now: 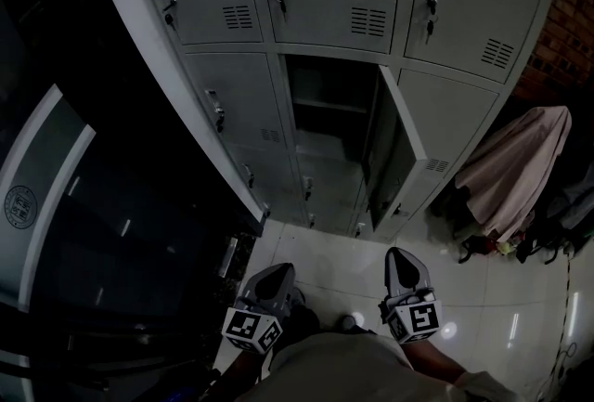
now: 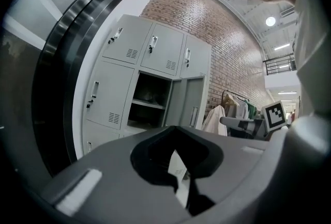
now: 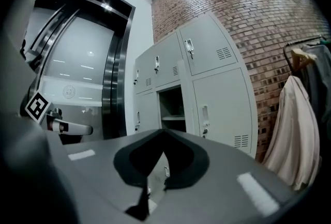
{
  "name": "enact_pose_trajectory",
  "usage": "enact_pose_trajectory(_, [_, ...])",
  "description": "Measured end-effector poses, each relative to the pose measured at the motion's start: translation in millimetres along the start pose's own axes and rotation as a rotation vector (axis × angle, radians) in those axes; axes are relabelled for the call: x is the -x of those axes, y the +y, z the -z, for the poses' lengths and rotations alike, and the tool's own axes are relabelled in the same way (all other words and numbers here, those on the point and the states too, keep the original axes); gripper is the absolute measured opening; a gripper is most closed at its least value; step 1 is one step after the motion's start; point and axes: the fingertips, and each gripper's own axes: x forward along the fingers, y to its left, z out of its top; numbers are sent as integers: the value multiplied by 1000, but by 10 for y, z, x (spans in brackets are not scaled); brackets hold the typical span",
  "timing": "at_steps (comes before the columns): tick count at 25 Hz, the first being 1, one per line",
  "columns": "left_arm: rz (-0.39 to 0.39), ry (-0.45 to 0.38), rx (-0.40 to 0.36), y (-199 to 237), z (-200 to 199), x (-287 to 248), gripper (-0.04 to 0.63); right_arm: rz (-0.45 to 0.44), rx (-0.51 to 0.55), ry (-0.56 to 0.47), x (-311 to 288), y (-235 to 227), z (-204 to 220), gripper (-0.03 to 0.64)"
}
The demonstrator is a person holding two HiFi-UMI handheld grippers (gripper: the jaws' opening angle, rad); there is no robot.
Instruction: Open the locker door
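**Grey steel, red brick**

Pale grey across the locker bank (image 1: 232, 84) and its open door (image 1: 394, 149); near-black inside the open compartment (image 1: 325, 94); red-brown brick courses on the wall (image 1: 566, 29); pale beige-pink on the hanging garment (image 1: 515, 168); glossy white tiles on the floor (image 1: 483, 298); grey on the left gripper (image 1: 274, 272) and right gripper (image 1: 401, 256); black-and-white squares on their marker cubes (image 1: 418, 318).

The left tool (image 1: 275, 272) and the right tool (image 1: 402, 255) are held low, side by side, pointing forward, jaws together and empty.
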Motion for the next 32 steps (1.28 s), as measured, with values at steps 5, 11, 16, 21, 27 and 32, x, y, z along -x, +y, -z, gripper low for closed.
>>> enact_pose_trajectory(5, [3, -11, -10, -186, 181, 15, 92, -47, -25, -21, 113, -6, 79, 2])
enact_pose_trajectory(11, [-39, -3, 28, -364, 196, 94, 94, -108, -64, 19, 341, 107, 95, 2])
enact_pose_trajectory(16, [5, -3, 21, -572, 157, -49, 95, -99, -56, -40, 437, -74, 10, 2])
enact_pose_trajectory(21, [70, 10, 0, -797, 63, -212, 95, -63, -111, -92, 649, -194, -139, 2])
enact_pose_trajectory(27, [132, 1, -15, -1044, -76, -213, 95, -24, -85, -127, 756, -256, -147, 2])
enact_pose_trajectory(32, [61, 37, -133, -749, -123, 9, 95, -28, -7, -4, 722, -32, -167, 0])
